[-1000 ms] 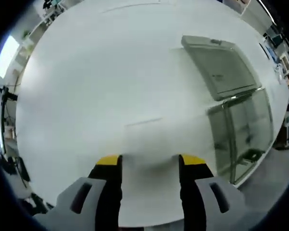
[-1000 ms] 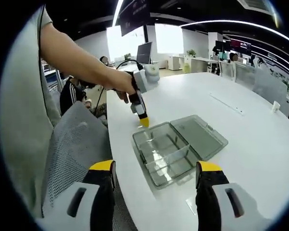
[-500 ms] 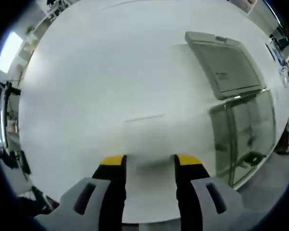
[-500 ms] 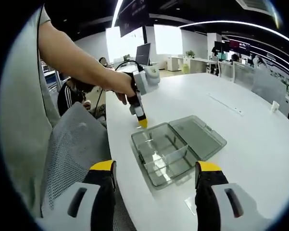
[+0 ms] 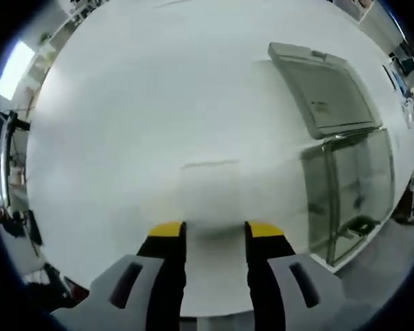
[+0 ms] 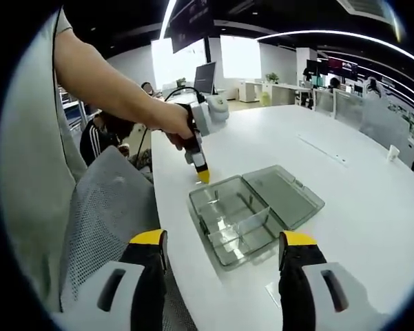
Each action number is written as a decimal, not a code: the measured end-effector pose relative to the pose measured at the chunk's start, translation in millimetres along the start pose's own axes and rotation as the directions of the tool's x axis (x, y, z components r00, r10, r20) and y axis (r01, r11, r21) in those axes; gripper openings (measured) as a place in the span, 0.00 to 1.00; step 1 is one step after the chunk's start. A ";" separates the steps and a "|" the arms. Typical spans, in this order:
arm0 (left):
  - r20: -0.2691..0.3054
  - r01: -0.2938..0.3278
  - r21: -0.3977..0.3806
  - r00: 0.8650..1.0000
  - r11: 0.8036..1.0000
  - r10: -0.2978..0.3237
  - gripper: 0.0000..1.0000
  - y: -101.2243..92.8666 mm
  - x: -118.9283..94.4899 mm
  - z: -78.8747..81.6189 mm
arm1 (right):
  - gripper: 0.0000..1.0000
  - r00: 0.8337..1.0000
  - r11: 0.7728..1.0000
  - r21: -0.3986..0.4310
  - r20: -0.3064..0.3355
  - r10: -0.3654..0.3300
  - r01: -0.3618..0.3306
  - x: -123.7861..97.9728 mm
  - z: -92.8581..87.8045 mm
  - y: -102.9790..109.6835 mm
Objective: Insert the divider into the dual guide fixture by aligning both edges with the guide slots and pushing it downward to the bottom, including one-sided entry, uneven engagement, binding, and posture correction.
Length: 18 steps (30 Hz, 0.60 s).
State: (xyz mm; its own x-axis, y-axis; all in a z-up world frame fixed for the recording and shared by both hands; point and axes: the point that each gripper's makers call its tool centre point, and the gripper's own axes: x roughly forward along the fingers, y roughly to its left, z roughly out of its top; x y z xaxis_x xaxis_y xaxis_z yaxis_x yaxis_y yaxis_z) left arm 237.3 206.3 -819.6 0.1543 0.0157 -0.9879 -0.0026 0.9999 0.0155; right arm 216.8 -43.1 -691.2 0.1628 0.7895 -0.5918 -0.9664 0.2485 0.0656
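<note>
Clear divider [image 5: 209, 192] between left tongs [image 5: 215, 231].

**Right gripper view: my jaws wide apart, above table edge**

My right gripper [image 6: 224, 241] hangs with yellow-tipped jaws spread, nothing between them. Beyond them sits the clear fixture box [image 6: 234, 221] on the white table [image 6: 372, 207], its lid [image 6: 284, 195] laid flat and open on the far side. My left gripper [image 6: 202, 174] points down, tips at the table just beside the box's near corner. A grey mesh chair [image 6: 107, 214] stands against the table edge at left.
</note>
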 end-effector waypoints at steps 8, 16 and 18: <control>-0.005 0.003 0.017 1.000 1.000 -0.003 0.31 0.1 -0.1 -0.5 | 0.63 1.000 1.000 -0.004 -0.005 -0.004 0.004 -1.5 0.1 2.1; -0.009 0.016 0.036 1.000 0.999 -0.016 0.30 0.6 -1.5 -1.3 | 0.63 1.000 1.000 -0.007 -0.007 -0.009 0.009 -3.8 1.4 2.7; -0.005 0.022 0.036 1.000 0.999 -0.022 0.30 0.5 -2.6 -2.0 | 0.63 1.000 1.000 -0.009 -0.007 -0.010 0.009 -4.1 1.7 2.8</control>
State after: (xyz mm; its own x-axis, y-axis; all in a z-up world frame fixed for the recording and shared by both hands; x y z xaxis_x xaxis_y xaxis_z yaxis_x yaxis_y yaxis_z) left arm 234.9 206.8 -817.4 0.1491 -0.0059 -0.9888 0.0368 0.9993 -0.0004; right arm 213.8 -44.7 -687.3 0.1707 0.7831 -0.5980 -0.9666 0.2509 0.0528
